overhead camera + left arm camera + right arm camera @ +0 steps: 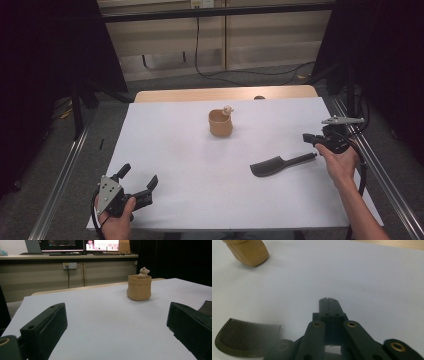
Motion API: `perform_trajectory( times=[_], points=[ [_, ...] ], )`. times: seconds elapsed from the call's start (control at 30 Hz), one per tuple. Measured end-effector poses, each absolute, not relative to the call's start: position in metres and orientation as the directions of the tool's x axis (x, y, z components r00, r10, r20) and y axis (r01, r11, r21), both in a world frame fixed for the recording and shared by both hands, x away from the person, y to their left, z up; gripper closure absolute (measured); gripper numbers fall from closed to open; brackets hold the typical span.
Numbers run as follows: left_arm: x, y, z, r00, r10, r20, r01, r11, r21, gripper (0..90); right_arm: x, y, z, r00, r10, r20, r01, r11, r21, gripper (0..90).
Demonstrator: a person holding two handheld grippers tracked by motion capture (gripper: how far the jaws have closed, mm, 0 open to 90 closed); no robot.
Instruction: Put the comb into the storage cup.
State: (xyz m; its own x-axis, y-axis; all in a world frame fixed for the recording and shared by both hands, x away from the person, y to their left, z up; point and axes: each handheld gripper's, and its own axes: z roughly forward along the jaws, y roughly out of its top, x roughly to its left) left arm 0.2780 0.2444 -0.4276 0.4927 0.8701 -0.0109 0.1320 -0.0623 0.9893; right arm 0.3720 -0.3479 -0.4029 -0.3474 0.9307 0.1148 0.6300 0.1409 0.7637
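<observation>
White sheet covers the table (pixel 200 165); bare wood shows along the far edge.

Count on the table: one tan pouch-like cup (pixel 220 123), one small pale bear figure (pixel 228 109) sitting in its rim, one dark comb (pixel 280 164). Two grippers, one per hand.

Comb: lies flat at the right of the sheet, toothed head toward the middle, thin handle toward the right edge. The handle's tip ends just beside the right hand-held gripper (pixel 310 138). In the right gripper view the comb's toothed head (pixel 247 338) lies low at the left, beside the jaws, not between them.

Right hand-held gripper: clenched, jaws pressed together with nothing in them, tips over bare sheet. The hand (pixel 342 165) holds it near the right edge of the table.

Left hand-held gripper (pixel 139 181): released, jaws spread wide, empty, at the near left corner of the sheet. Its own view looks across bare sheet to the cup (pixel 139 287) with the bear (pixel 144 272) at its top.

Cup stands upright toward the far middle, well apart from both grippers and from the comb.
</observation>
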Motion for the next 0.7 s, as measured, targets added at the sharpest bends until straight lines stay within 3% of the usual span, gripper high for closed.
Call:
perform_trajectory(
  times=[0.27,0.7],
  points=[
    [0.278,0.244,-0.428,0.492,0.870,-0.013,0.135,-0.062,0.989,3.3,0.379,-0.348,-0.413,-0.347,0.930,0.119,0.717,0.181,0.673,90.0],
    [0.278,0.242,-0.428,0.497,0.867,-0.022,0.134,-0.052,0.990,3.3,0.386,-0.349,-0.418,-0.348,0.933,0.097,0.761,0.220,0.611,90.0]
  ],
)
